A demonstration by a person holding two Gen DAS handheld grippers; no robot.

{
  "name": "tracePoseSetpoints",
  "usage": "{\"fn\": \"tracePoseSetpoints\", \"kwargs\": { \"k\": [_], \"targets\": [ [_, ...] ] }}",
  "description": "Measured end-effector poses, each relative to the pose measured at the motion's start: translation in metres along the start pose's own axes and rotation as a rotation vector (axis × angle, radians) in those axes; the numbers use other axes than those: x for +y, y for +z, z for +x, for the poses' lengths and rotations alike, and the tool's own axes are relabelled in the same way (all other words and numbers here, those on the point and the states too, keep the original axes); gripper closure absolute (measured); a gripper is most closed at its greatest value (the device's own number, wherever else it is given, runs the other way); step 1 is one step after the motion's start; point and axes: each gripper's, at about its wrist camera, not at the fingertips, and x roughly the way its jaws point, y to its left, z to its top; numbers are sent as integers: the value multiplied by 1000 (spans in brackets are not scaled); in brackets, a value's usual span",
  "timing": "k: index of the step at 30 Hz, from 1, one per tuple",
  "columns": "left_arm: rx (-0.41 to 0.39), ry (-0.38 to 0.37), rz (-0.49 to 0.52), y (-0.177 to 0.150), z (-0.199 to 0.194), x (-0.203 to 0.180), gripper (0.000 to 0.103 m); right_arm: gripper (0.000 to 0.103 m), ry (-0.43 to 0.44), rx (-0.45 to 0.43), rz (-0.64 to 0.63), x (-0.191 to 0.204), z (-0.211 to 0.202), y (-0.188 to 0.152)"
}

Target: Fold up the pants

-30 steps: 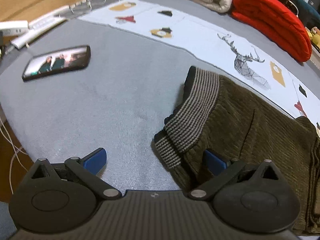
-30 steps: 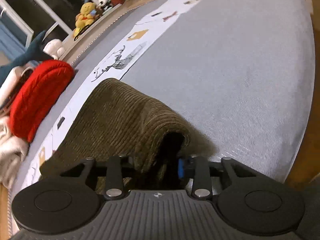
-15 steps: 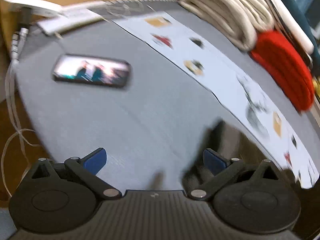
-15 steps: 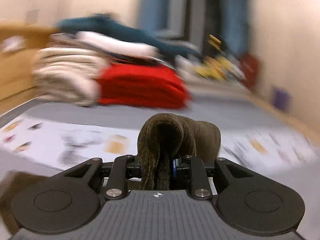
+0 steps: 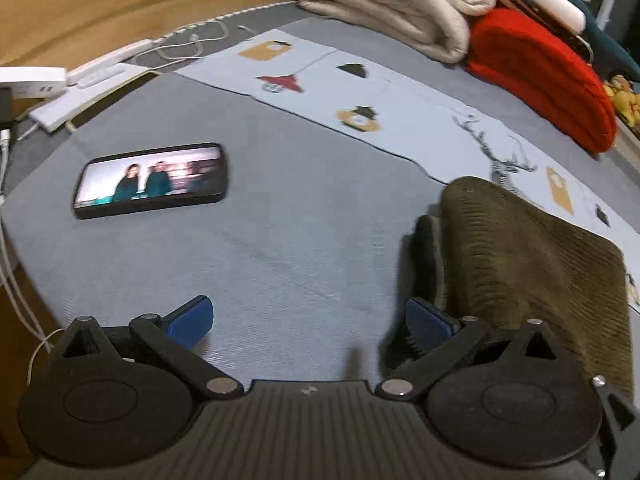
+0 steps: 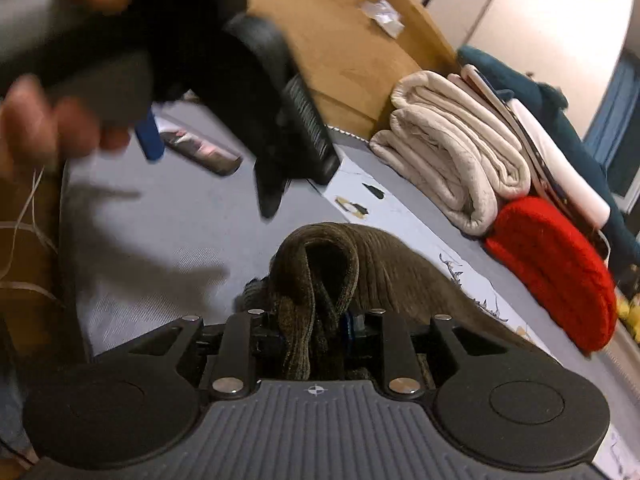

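Left gripper [image 5: 308, 318]: jaws wide apart, nothing between the two blue pads [image 5: 192, 318], hovering over bare grey bed cover [image 5: 280, 200]. Its right pad sits just beside the striped waistband [image 5: 430, 248] of the pants, contact unclear.

Right gripper [image 6: 316, 330]: jaws narrow, opening slightly, with a bunched fold of the pants [image 6: 320, 280] between them; the cloth fills the gap and loops up in front of the fingers.

Pants: one pair, olive-brown corduroy, lying on the cover at the right of the left-wrist view [image 5: 520, 260], one edge over the printed strip. Part of the cloth is doubled over the waistband end.

Count of the rest:
- 1 phone [image 5: 152, 180], screen lit, lying flat on the cover, well apart from the pants.
- 1 printed strip [image 5: 400, 120] with small house and deer motifs running across the bed.
- 1 beige folded blanket [image 5: 400, 4], 1 red knit item [image 5: 540, 76] beside it, touching.
- 1 white power strip [image 5: 32, 80] with cables at the bed edge.
- 1 hand [image 6: 44, 120] on the left gripper, blurred, in the right-wrist view.
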Motion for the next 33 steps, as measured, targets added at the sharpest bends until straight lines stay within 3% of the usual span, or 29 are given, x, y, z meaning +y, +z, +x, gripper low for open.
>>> {"fn": "tracePoseSetpoints", "kwargs": {
  "k": [1,5,9,11,14,16,17,19,21,23,25,27,31,33],
  "targets": [
    [-3,-17,-10,1,-1,0,0,70,21,1,5,0,-1,2],
    [-51,-45,-55,3,-10,7,0,32,182,-13,97,1,-15,3],
    [-78,-91,-47,3,-16,3,0,35,226,-37,291,-22,-47,3],
    [-83,-137,-24,3,-19,-3,0,36,126,-64,449,-52,-67,-1],
    [-70,-212,46,-1,-21,-23,0,37,-122,-34,605,-102,-67,-3],
    [-45,-169,108,-7,-16,-41,0,40,-211,42,660,-123,-57,-6],
    [-28,-123,147,-9,-12,-49,0,40,-185,79,680,-127,-48,-10],
    [17,-22,242,-16,-1,-59,0,40,-97,208,659,-114,-30,-16],
    [43,-13,255,-22,1,-54,0,43,-33,258,577,-80,-24,-23],
    [70,-39,226,-25,2,-41,0,47,-140,162,424,-39,-43,-30],
    [107,-74,167,-26,5,-27,0,47,-189,108,339,-20,-52,-34],
    [131,-93,134,-27,6,-18,0,47,-191,91,315,-16,-57,-38],
    [89,-43,218,-30,0,-26,0,46,-149,118,240,-15,-65,-40],
    [62,-14,265,-33,-8,-36,0,33,-88,175,250,-14,-66,-48]
  ]
}}
